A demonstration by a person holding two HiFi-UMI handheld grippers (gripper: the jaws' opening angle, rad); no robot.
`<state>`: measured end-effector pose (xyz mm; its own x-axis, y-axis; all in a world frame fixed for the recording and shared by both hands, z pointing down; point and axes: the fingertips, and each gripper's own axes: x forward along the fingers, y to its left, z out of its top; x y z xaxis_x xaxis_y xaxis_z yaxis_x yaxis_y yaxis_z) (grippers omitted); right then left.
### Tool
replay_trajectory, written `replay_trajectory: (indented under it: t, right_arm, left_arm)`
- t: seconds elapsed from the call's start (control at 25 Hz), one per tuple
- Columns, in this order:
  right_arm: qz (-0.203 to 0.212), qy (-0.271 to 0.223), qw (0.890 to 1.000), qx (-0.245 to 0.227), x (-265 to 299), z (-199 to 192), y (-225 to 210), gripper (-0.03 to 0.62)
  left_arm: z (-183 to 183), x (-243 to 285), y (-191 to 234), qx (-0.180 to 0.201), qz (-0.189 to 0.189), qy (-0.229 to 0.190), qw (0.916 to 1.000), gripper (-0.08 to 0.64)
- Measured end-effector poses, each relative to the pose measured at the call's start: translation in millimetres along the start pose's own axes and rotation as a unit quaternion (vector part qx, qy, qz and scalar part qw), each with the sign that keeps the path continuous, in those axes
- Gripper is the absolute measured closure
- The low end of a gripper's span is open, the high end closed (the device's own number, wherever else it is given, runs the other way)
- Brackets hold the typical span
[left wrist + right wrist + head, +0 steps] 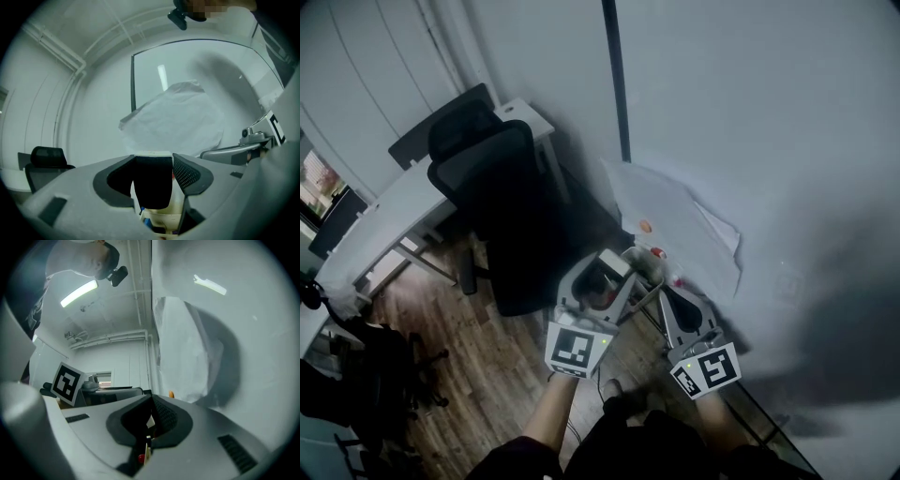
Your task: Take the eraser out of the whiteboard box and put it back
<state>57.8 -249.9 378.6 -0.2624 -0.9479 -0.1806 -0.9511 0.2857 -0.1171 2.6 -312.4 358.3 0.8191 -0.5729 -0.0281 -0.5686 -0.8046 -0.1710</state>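
My left gripper [612,274] is shut on the eraser [609,265], a block with black felt and a pale top. In the left gripper view the eraser [151,185] fills the gap between the jaws of the left gripper [152,161], just above the cream whiteboard box [168,212]. The box [649,265] hangs at the whiteboard's lower edge. Just right of it is my right gripper [671,292], its jaws closed tip to tip. The right gripper view shows the right gripper [151,404] shut, with a thin pale sliver and a red spot low in the gap.
A white sheet of paper [675,225] is stuck to the whiteboard [750,112] with an orange magnet [645,226]. A black office chair [502,206] and a white desk [403,206] stand to the left on the wooden floor [487,375].
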Motion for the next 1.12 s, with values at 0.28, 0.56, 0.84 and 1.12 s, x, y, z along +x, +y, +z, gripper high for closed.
replay_trajectory:
  t: [0.28,0.56,0.84,1.12]
  right_arm:
    - [0.037,-0.029,0.999,-0.017,3,26,23,0.589]
    - [0.053,-0.037,0.998,-0.021,3,31,36,0.589]
    - [0.054,-0.036,0.998,-0.02,2,32,44,0.589]
    - [0.051,-0.035,0.998,-0.019,2,29,44,0.589]
  left_arm:
    - [32,-37,3,0.012,0.039,-0.042,0.9983,0.318]
    - [46,-57,6,0.02,0.058,-0.067,0.9958,0.318]
    - [50,-68,9,0.029,0.068,-0.073,0.9946,0.318]
    - [48,-69,12,0.02,0.063,-0.076,0.995,0.318]
